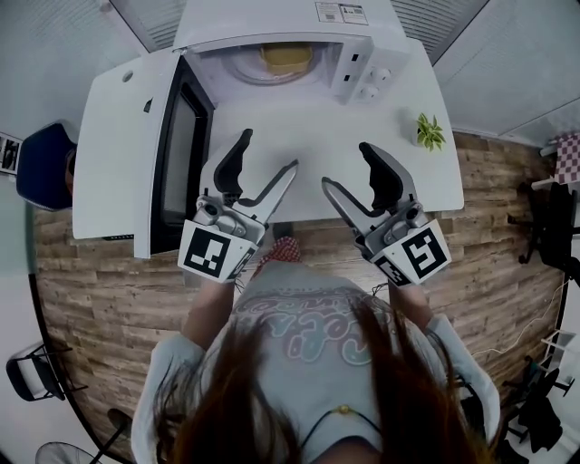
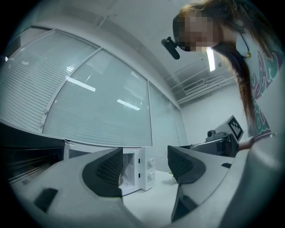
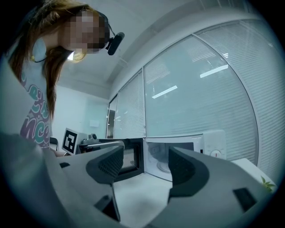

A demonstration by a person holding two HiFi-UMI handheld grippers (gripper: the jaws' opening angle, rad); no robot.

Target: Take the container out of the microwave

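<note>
The yellowish container (image 1: 285,58) sits inside the white microwave (image 1: 272,18) at the far side of the counter (image 1: 317,127), whose door (image 1: 177,154) hangs open to the left. The left hand-held gripper (image 1: 269,152) and the right hand-held gripper (image 1: 344,165) hover over the near counter edge. Both have their jaws spread and hold nothing. A small plant (image 1: 430,132) stands to the right.

A yellowish container (image 1: 286,58), apparently shallow, sits inside the white microwave (image 1: 263,18), whose door (image 1: 181,154) stands wide open
</note>
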